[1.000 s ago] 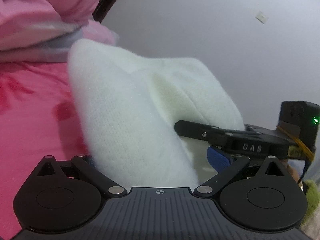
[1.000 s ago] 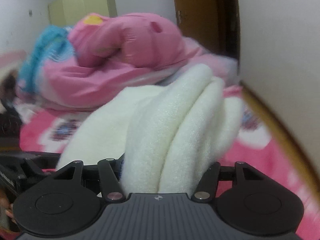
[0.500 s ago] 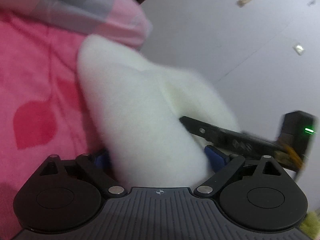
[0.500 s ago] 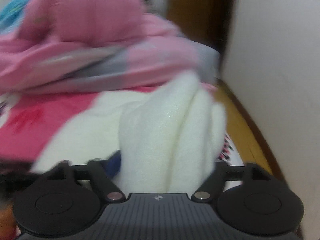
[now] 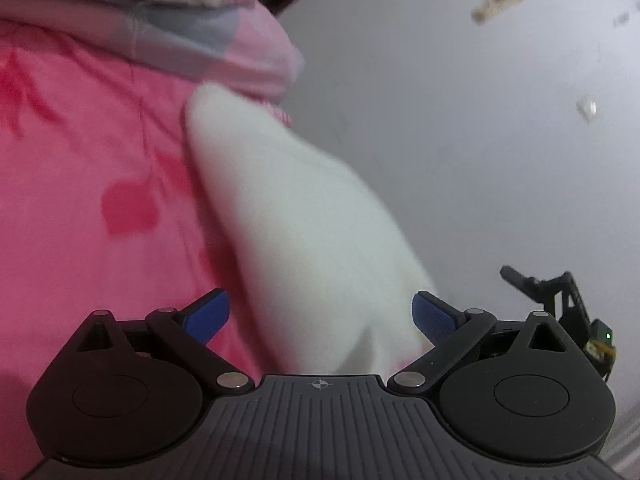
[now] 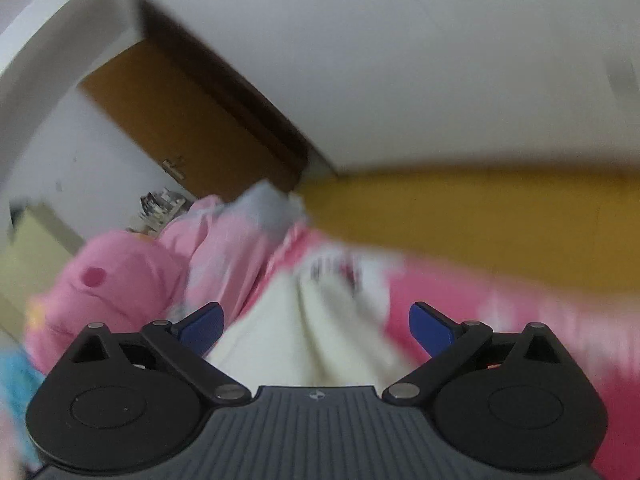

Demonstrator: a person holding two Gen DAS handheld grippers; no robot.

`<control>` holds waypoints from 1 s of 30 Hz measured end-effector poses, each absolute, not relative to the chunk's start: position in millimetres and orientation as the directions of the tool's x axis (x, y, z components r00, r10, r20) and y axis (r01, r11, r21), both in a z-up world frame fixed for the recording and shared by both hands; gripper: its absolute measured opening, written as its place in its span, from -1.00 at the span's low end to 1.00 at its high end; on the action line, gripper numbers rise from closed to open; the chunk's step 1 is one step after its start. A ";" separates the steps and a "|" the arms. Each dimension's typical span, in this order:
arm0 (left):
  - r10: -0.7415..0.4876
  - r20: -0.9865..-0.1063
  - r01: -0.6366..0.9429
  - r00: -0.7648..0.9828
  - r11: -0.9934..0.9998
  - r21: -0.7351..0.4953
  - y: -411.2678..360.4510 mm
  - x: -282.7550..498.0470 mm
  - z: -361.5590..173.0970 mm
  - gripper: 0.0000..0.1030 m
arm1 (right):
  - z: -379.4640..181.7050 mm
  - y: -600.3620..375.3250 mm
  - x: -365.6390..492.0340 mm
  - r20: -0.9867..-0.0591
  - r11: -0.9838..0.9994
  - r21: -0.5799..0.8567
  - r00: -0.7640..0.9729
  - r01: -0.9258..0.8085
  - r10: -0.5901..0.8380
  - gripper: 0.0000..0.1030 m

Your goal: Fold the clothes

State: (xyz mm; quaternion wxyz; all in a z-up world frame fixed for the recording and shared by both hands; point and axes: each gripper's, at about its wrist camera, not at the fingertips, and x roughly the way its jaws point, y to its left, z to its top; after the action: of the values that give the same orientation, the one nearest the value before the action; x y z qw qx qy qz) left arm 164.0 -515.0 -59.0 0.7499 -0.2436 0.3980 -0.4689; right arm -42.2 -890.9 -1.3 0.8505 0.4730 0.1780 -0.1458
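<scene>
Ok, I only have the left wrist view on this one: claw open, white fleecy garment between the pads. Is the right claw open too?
Observer: Yes, the right claw is open, its blue pads wide apart, with the white garment lying loose between them.
Operator: What's past the garment on that side?
Observer: A yellow-brown board runs across right behind it.
Operator: Anything further back?
Observer: A brown door at upper left, though the frame is blurred.
</scene>
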 end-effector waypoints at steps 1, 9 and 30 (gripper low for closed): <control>-0.893 -0.379 0.516 0.243 0.450 -0.729 -513.6 160.3 -58.1 0.89 | -12.1 -886.2 -49.3 -0.461 0.480 0.766 0.886 0.429 -0.057 0.96; -0.912 -0.352 0.610 0.212 0.405 -0.681 -524.0 155.7 -78.7 0.33 | -63.8 -872.2 -20.5 -0.534 0.421 0.759 0.845 0.496 -0.033 0.51; -0.947 -0.317 0.676 0.050 0.266 -0.687 -526.5 138.4 -81.2 0.22 | -25.8 -855.6 -29.1 -0.343 0.606 0.729 0.936 0.320 -0.082 0.14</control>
State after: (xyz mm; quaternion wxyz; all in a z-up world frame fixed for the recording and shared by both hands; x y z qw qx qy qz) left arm 138.4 -526.5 -81.2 0.7018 -0.1808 0.3745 -0.5784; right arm -29.1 -855.6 -25.8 0.8852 0.4293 0.1387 -0.1134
